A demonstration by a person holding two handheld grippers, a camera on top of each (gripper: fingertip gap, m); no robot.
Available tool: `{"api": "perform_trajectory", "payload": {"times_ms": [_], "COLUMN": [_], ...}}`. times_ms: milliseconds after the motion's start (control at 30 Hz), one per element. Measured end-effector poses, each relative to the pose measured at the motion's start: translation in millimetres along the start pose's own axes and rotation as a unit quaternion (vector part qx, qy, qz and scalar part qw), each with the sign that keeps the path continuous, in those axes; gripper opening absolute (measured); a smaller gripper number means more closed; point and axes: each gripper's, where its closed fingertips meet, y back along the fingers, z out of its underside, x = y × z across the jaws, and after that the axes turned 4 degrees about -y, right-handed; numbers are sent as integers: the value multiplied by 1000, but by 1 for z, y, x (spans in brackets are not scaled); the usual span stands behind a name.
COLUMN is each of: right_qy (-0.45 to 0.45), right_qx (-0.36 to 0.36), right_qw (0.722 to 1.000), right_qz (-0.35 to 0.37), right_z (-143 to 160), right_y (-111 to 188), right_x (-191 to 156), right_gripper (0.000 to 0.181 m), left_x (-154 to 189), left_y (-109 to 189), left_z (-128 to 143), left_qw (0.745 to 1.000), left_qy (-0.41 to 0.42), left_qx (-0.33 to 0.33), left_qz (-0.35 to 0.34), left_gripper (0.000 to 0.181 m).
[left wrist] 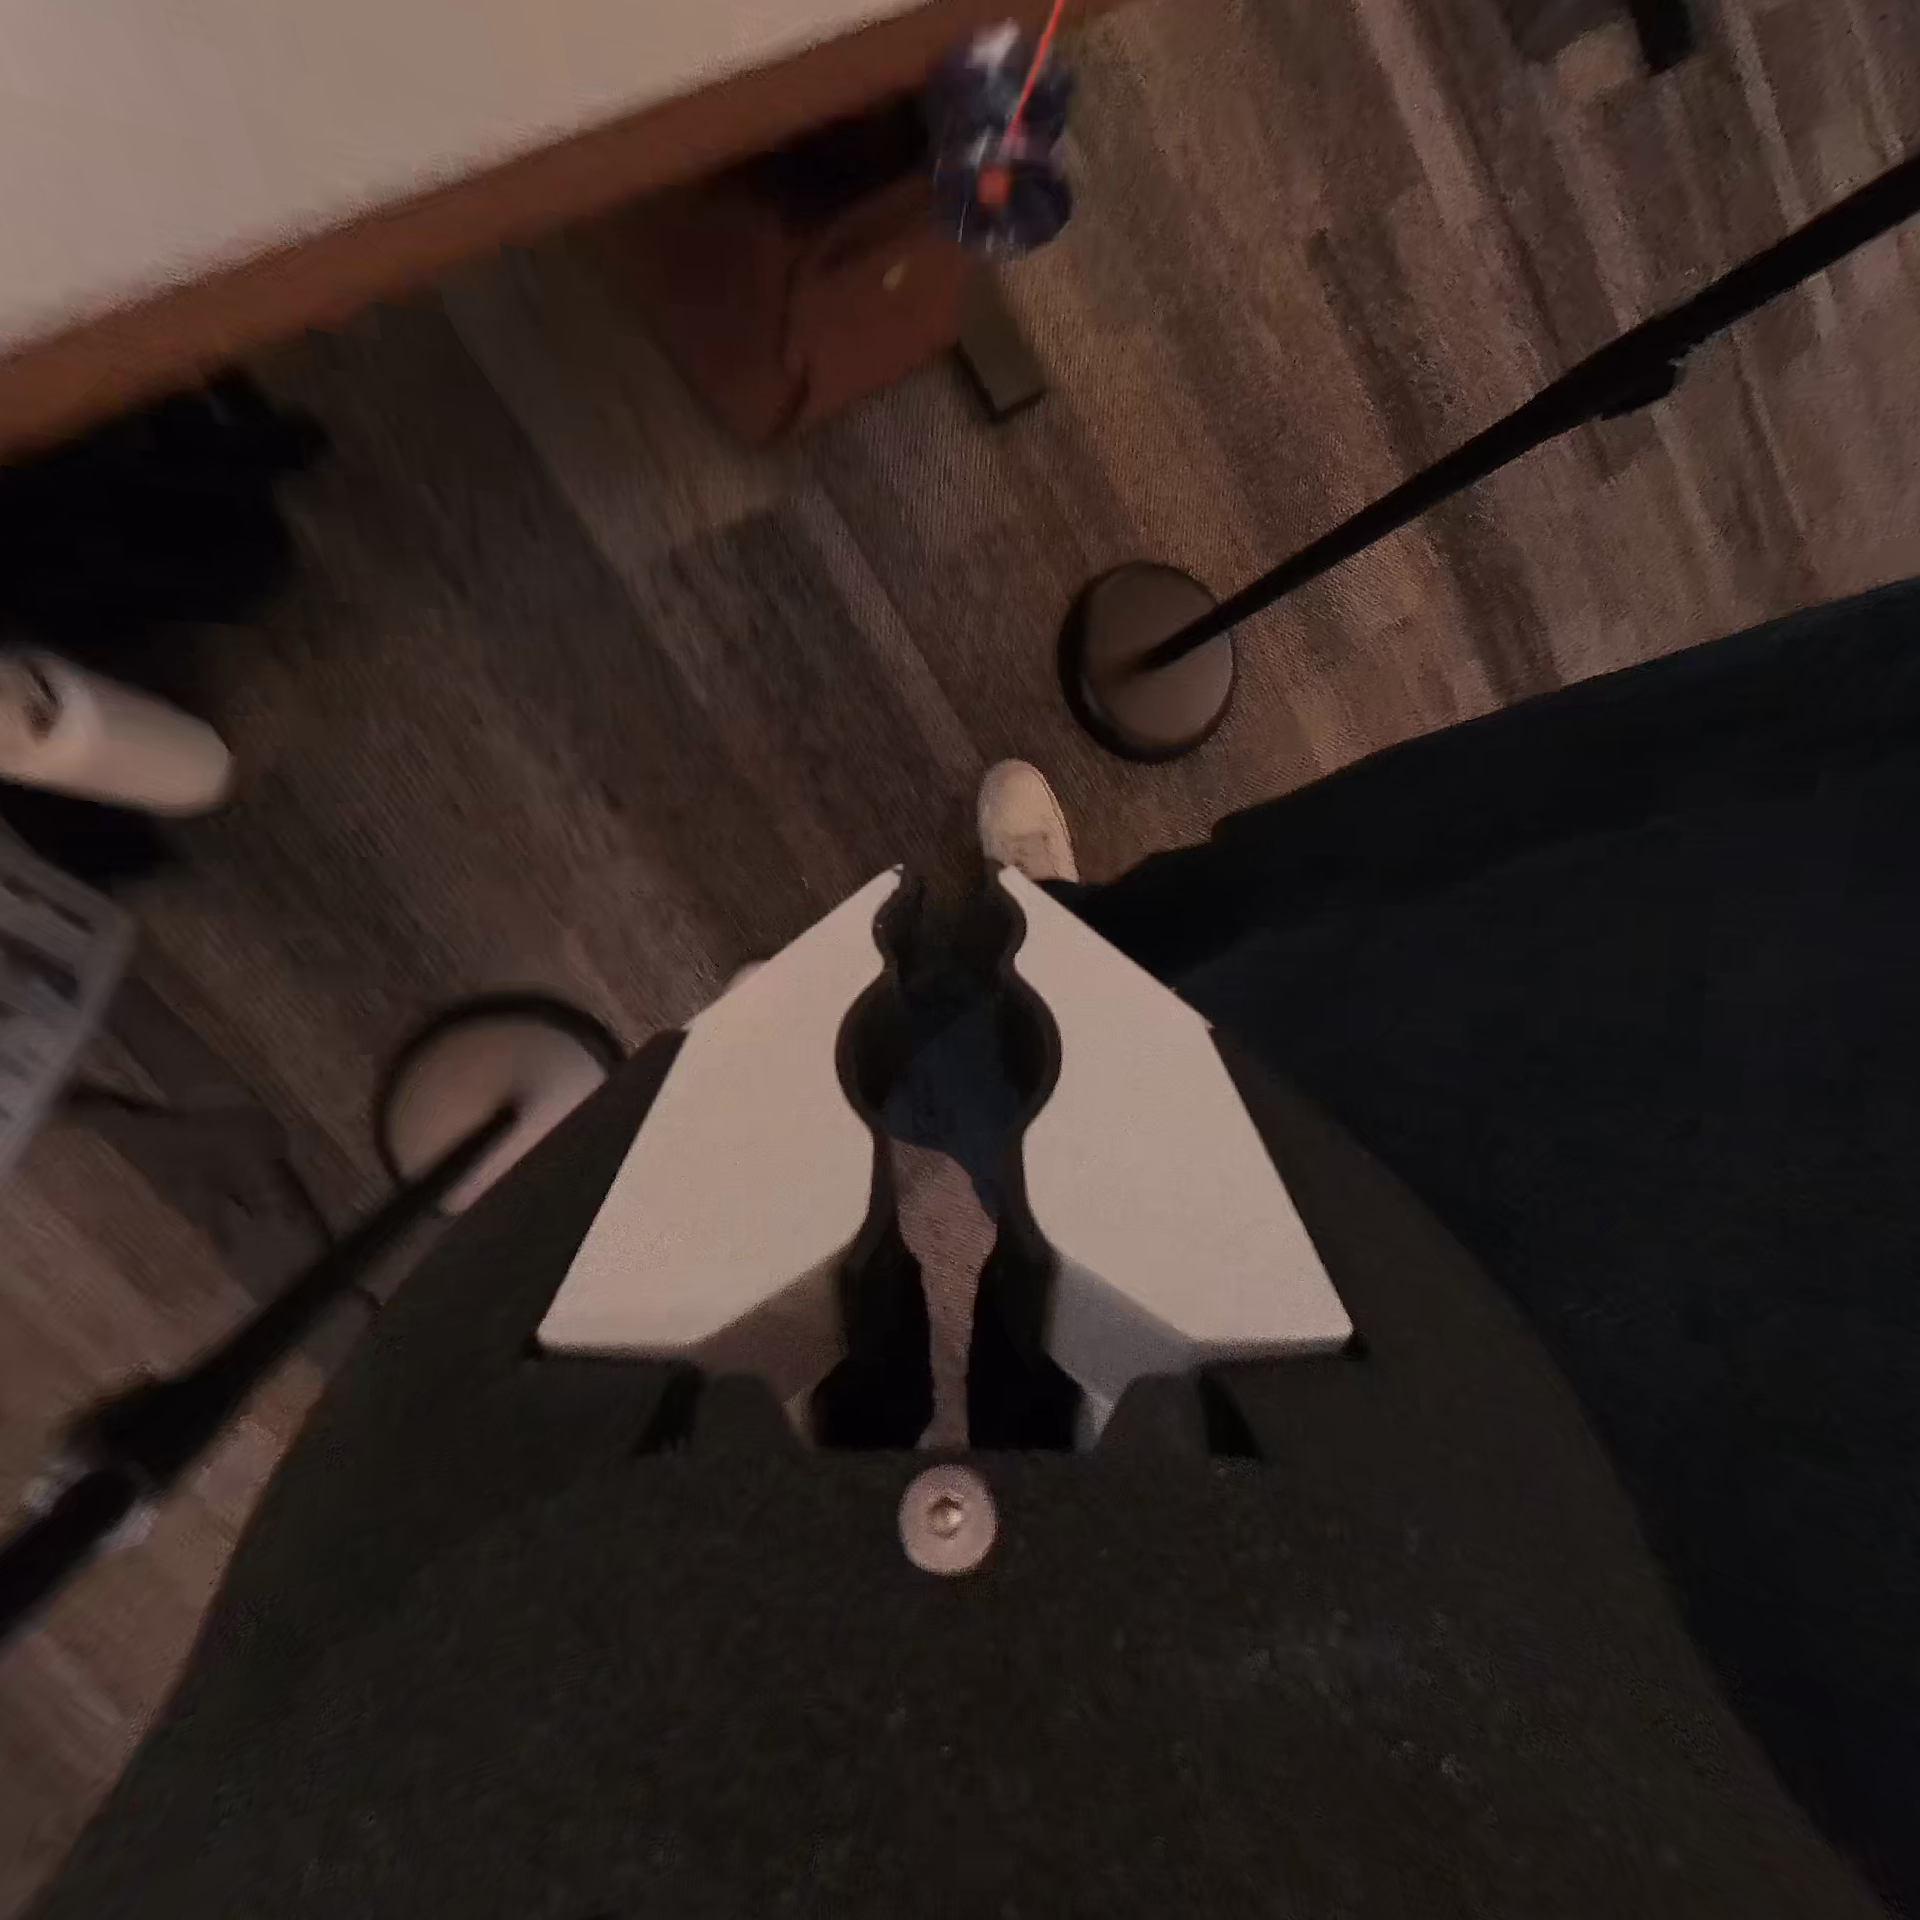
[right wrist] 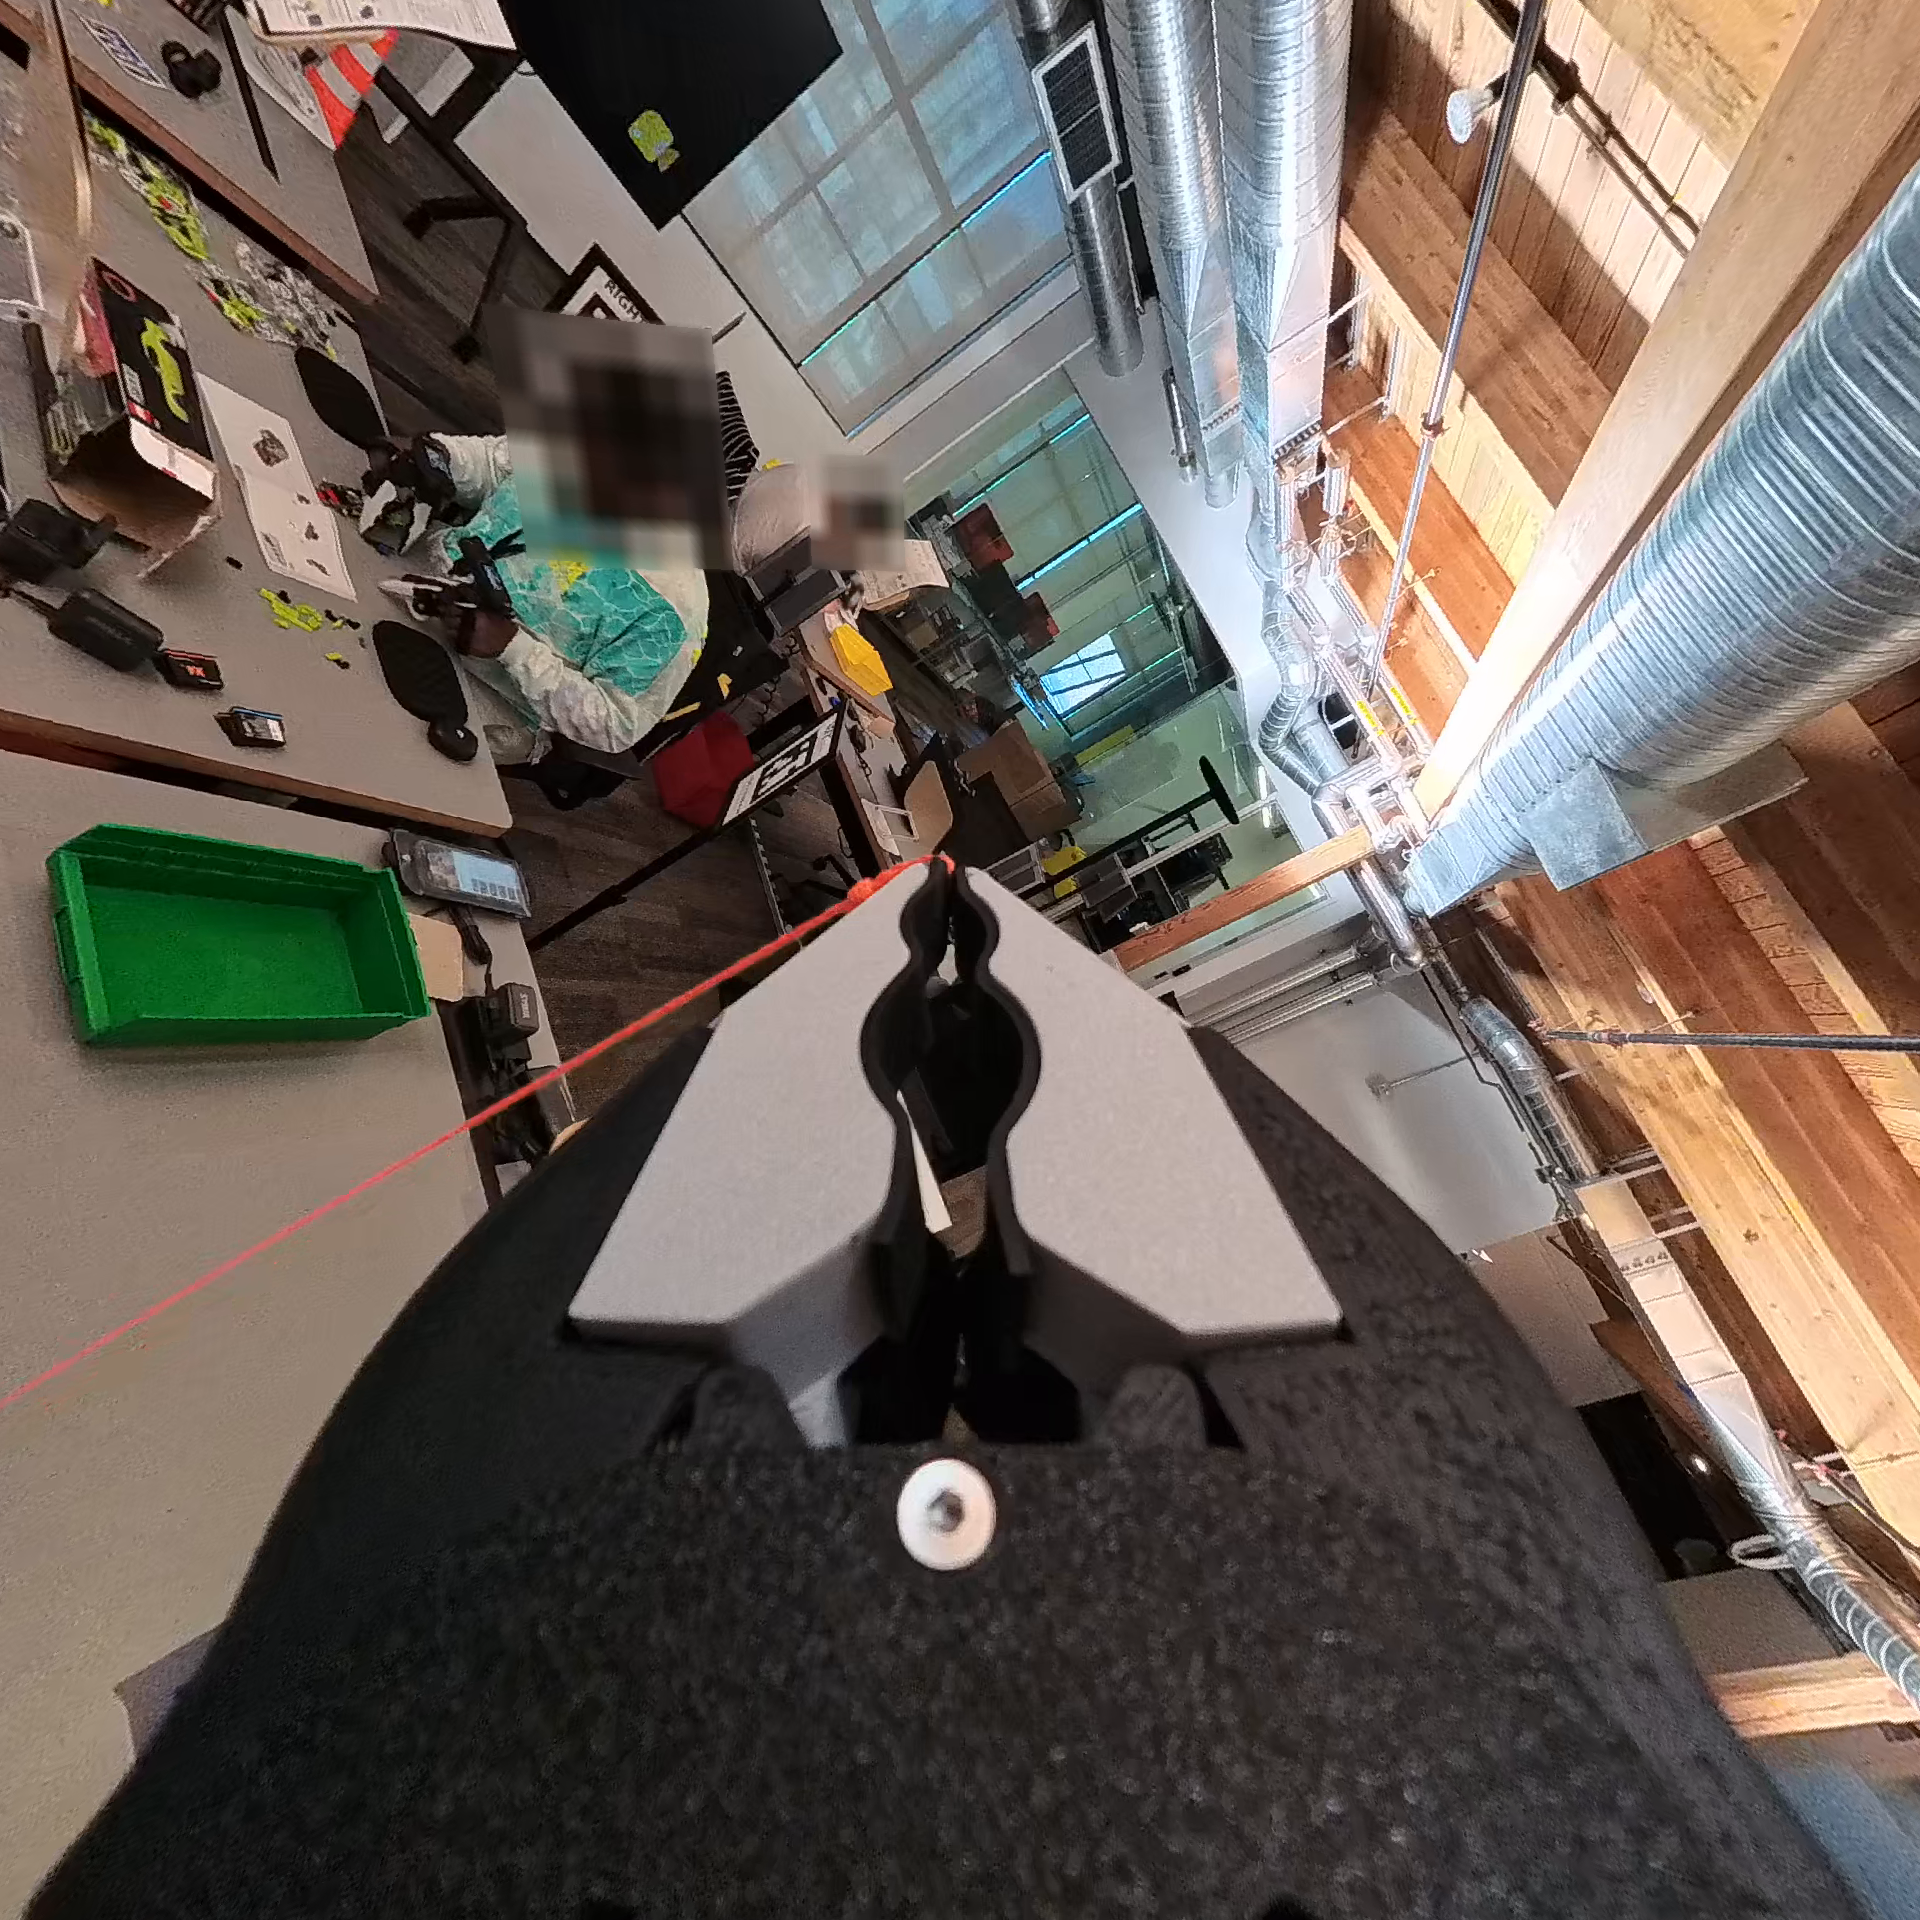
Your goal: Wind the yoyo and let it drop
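Left wrist view points down at the wood-plank floor point(left wrist: 1351, 260); whole frame is motion-blurred. Left gripper point(left wrist: 948, 883): fingers drawn together with only a narrow slot between the tips, nothing in it. Yoyo point(left wrist: 1000, 145) hangs in the air at the top edge of the view, dark body with a red centre, smeared by blur. Red string point(left wrist: 1039, 62) runs up from it and out of frame. It sits just off the edge of a pale tabletop point(left wrist: 312, 125), not touching it. Also only here: two round black stand bases point(left wrist: 1153, 665), each with a pole, and one white shoe point(left wrist: 1023, 821) just past the fingertips beside a dark trouser leg point(left wrist: 1558, 1039).

Right wrist view is rolled sideways and looks across the room, sharp. Right gripper point(right wrist: 948, 868): fingers pressed together, pinching the red string at the very tips. One knot sits just off the tip. String point(right wrist: 416, 1158) runs taut from there to the left edge of the view. The yoyo itself is out of this view.

Only here: one green bin point(right wrist: 223, 935) on the near grey tabletop point(right wrist: 156, 1351), near its far edge, with one handheld device point(right wrist: 462, 862) just beyond the bin at the table corner. Two people point(right wrist: 592, 623) at the next tables, heads blurred out. Spiral metal ducts point(right wrist: 1714, 540) and timber beams on the right side.
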Motion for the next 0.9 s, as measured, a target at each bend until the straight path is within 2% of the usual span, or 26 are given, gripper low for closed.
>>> {"api": "perform_trajectory", "payload": {"times_ms": [167, 333, 633, 900], "right_qy": [0, 0, 7, 13], "right_qx": [-4, -9, -13, -14], "right_qw": [1000, 1000, 1000, 1000], "right_qz": [-1, 2, 5, 9], "right_z": [3, 4, 2, -3], "right_y": [-2, -2, -3, -4], "right_x": [-2, -1, 3, 5], "right_gripper": [0, 0, 0, 0], "left_x": [11, 22, 31, 26], "left_y": [6, 8, 7, 5], "left_z": [-52, -78, -93, -89], "left_qw": [996, 994, 993, 994], "left_qy": [-85, -95, -102, -98], "left_qx": [32, 49, 52, 41], "left_qz": [-5, 7, 16, 15], "left_gripper": [12, 19, 22, 21]}}
